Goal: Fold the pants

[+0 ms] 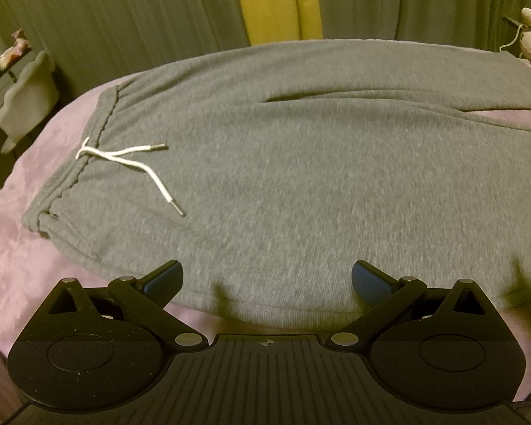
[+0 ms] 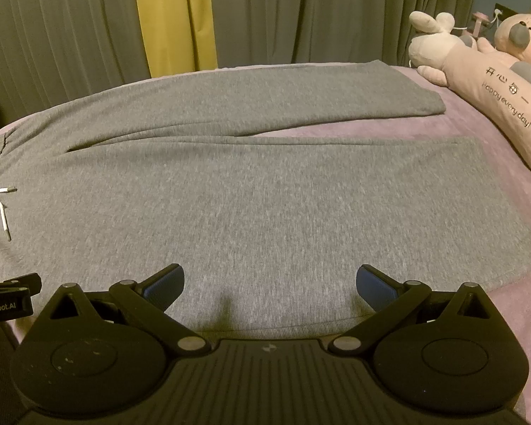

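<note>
The grey pants (image 1: 301,163) are seen spread flat on the pink blanket (image 1: 24,265), with the waistband (image 1: 88,141) and its white drawstring (image 1: 131,163) at the pants' left end and the two legs run out rightwards, the far leg (image 2: 301,99) splayed apart from the near leg (image 2: 301,191). At the pants' near edge the left gripper (image 1: 267,278) is held with jaws spread wide, nothing between them. Further right along that same edge the right gripper (image 2: 270,283) is held likewise agape and empty, while plush toys (image 2: 478,67) are seen beyond the pants' leg ends.
</note>
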`<state>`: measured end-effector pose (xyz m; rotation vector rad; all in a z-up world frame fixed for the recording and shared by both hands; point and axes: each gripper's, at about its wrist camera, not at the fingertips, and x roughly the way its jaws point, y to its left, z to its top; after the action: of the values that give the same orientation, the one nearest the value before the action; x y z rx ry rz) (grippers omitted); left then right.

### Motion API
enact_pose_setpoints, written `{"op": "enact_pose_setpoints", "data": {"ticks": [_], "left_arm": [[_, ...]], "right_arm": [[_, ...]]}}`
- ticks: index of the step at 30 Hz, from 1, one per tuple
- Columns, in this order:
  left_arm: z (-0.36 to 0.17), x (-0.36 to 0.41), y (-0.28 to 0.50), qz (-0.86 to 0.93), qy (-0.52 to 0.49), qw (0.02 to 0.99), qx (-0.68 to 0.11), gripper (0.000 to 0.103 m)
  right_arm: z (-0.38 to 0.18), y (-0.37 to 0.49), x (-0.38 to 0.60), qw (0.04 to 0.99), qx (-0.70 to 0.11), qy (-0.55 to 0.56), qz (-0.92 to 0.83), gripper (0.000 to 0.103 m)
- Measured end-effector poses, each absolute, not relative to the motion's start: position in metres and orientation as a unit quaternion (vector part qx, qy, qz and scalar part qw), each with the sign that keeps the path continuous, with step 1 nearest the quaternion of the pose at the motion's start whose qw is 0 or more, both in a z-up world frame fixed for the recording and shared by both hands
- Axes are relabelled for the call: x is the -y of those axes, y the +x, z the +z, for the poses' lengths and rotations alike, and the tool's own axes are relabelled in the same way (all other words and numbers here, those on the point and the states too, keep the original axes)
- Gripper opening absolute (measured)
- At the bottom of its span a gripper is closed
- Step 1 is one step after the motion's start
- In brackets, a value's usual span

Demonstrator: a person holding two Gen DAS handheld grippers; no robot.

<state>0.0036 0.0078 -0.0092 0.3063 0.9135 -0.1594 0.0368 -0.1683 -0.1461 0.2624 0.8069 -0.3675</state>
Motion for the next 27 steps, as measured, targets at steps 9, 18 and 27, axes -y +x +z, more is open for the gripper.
{"op": "enact_pose_setpoints", "data": {"ticks": [9,18,27], "left_arm": [[-0.007,-0.007,0.005,-0.08,0.148,0.879,-0.446,0.103],[0.009,-0.012,0.025,-0.059,0.158,0.873,-0.457,0.103],[0.038,-0.011,0.091,-0.054,0.145,0.858,-0.49,0.103]], "right_arm": [[-0.146,0.037,0.168,0.895,-0.389,0.125,-0.177,0.103],[-0.137,0.046,0.178,0.892,-0.403,0.124,-0.163,0.103],[-0.111,0.099,0.205,0.885,-0.426,0.125,-0.142,0.103]]}}
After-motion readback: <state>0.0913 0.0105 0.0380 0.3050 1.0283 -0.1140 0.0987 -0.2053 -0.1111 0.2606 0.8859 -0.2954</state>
